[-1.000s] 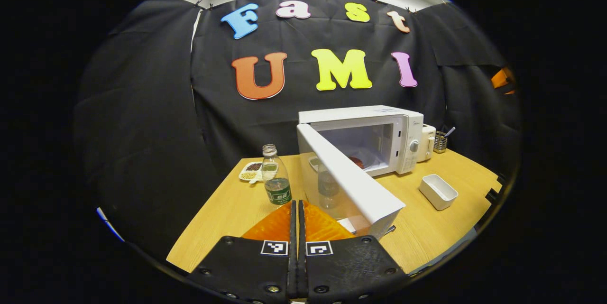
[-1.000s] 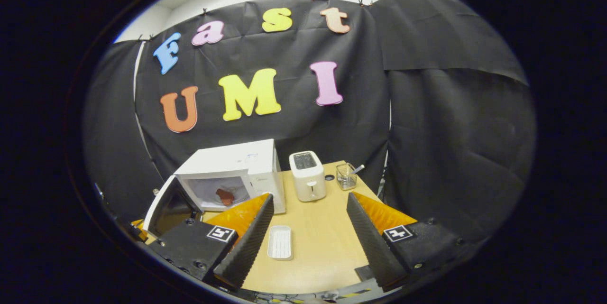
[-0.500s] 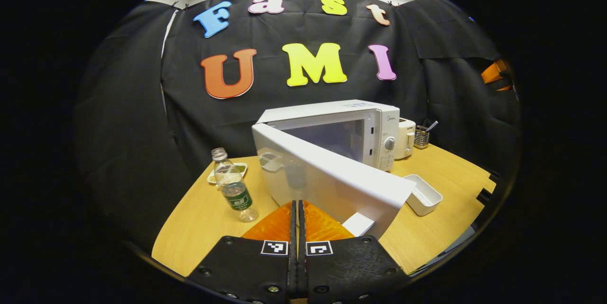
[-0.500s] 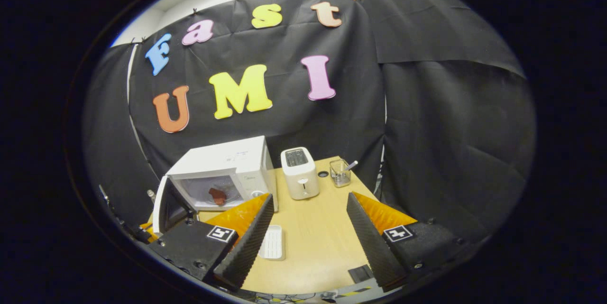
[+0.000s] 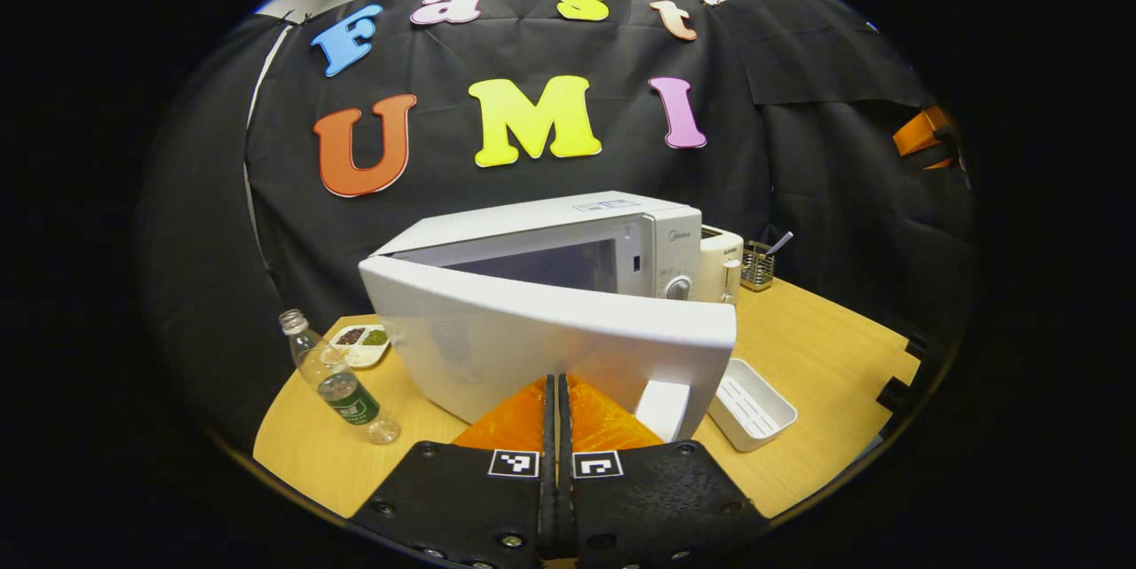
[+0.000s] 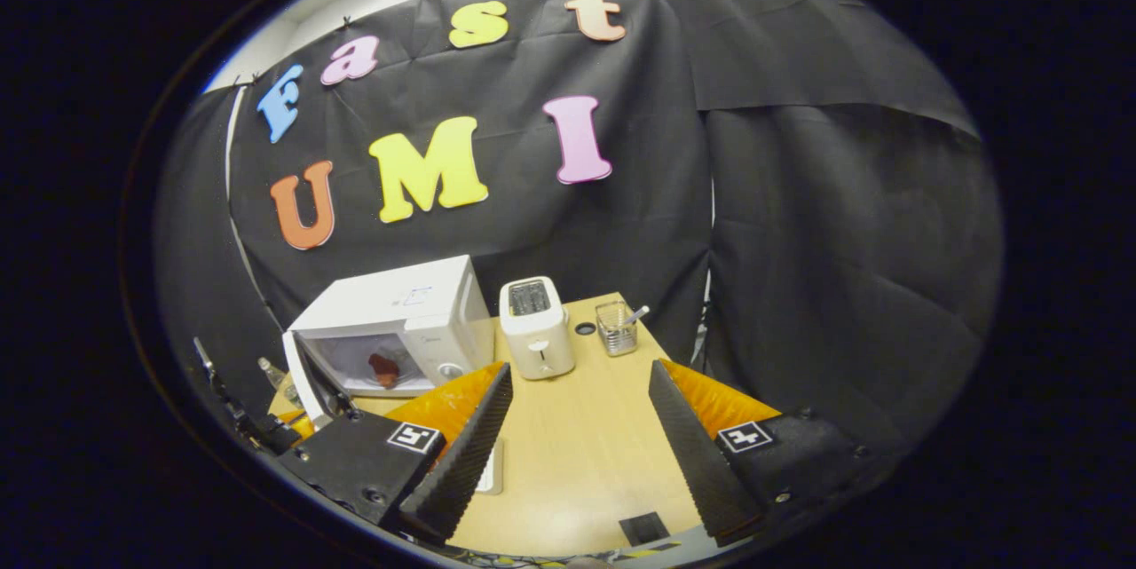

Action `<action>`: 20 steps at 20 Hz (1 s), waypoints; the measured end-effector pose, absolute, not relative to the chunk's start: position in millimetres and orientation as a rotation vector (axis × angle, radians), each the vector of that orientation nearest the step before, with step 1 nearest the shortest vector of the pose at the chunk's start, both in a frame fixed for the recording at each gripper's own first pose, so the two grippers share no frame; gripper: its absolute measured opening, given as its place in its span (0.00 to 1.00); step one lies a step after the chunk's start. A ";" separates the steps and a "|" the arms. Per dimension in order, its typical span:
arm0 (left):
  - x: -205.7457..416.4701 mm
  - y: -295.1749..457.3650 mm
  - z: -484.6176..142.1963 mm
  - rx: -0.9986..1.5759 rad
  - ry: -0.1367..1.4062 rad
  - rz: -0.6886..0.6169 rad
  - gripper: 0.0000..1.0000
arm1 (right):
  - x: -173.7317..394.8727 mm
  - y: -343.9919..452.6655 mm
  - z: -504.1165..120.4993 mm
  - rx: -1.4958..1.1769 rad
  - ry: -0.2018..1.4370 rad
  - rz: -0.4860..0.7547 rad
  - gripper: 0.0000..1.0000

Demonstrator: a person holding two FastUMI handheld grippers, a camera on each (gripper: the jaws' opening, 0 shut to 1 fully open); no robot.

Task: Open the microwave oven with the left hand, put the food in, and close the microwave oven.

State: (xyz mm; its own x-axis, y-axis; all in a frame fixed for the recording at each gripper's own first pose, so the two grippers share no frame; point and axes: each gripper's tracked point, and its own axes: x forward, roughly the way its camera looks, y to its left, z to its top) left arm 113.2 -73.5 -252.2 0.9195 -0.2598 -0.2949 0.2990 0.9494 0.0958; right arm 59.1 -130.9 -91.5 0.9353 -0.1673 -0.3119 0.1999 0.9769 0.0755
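The microwave oven (image 5: 568, 258) sits on the wooden tabletop (image 5: 825, 329) with its door (image 5: 550, 338) partly ajar, and the left gripper (image 5: 557, 391), fingers pressed together with nothing between them, is right up against the door's outer face. Through the gap, in the right gripper view, the reddish food (image 6: 383, 368) lies inside the oven cavity. The right gripper (image 6: 577, 414) hangs wide open above the tabletop, in front of the toaster (image 6: 535, 338), holding nothing.
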 end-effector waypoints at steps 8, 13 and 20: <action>171.1 -129.3 -255.3 0.150 0.271 -0.289 0.00 | 84.7 -187.2 -92.6 0.091 0.330 -0.198 0.99; 207.2 -149.1 -260.6 0.154 0.273 -0.259 0.00 | 109.5 -207.8 -101.4 0.084 0.356 -0.170 0.91; 244.3 -162.0 -265.2 0.147 0.289 -0.205 0.10 | 139.7 -225.5 -114.8 0.087 0.395 -0.134 0.99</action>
State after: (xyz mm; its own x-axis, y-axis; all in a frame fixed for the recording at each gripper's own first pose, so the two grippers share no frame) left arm 244.3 -162.0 -265.2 0.9378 -0.1795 -0.2973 0.2215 0.9685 0.1139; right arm 139.7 -225.5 -114.8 0.9143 -0.1135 -0.3889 0.1474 0.9873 0.0586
